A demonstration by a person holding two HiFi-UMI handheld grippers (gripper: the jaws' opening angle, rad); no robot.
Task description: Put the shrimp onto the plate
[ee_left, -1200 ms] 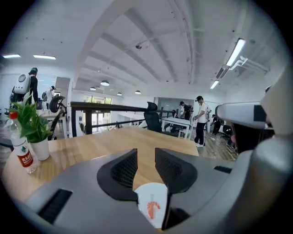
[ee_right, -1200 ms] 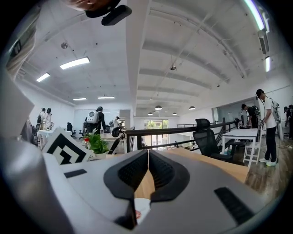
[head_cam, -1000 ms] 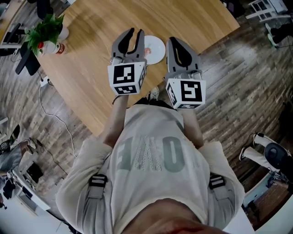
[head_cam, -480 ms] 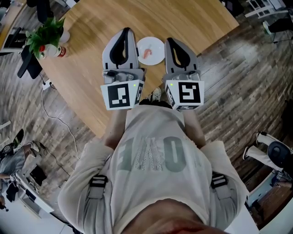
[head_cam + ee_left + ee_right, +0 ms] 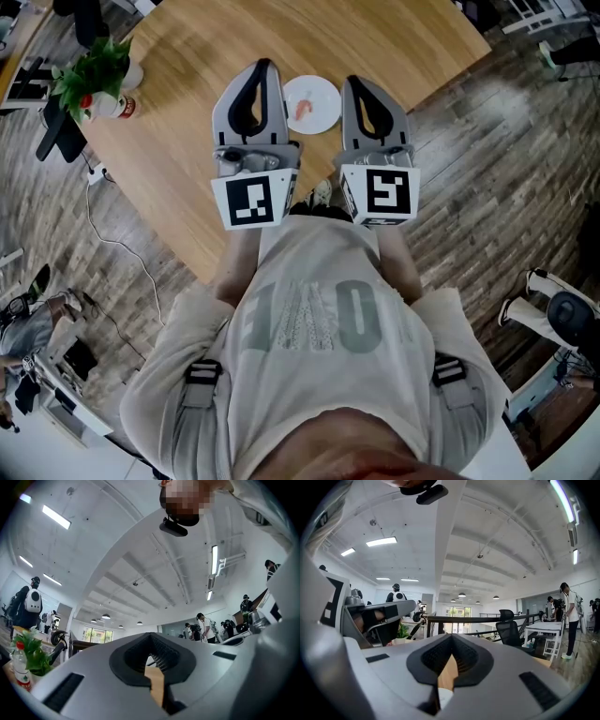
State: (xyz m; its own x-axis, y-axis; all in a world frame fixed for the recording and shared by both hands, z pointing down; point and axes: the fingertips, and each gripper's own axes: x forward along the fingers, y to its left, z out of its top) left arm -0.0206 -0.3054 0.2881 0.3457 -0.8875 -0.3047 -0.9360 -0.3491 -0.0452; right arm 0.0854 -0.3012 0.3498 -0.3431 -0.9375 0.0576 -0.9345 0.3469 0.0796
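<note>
A small white plate (image 5: 317, 101) sits on the round wooden table (image 5: 187, 169), near its front edge. A pink shrimp (image 5: 302, 108) lies on the plate's left part. My left gripper (image 5: 262, 65) stands just left of the plate, jaws shut with nothing between them, and points up and away from the table. My right gripper (image 5: 357, 82) stands just right of the plate, also shut and empty. In the left gripper view my left gripper (image 5: 151, 637) shows closed jaws against the ceiling. The right gripper view shows my right gripper (image 5: 451, 638) the same way.
A potted green plant (image 5: 92, 64) and a red-labelled bottle (image 5: 119, 101) stand at the table's left edge. The table's front edge (image 5: 211, 267) runs close to the person's body. Wooden floor with a cable (image 5: 98, 230) lies to the left, and chairs stand at the right.
My left gripper was open right beside the plate; its jaws have shut and it has drawn back to the plate's left. The shrimp now lies in plain view. The right gripper barely moved.
</note>
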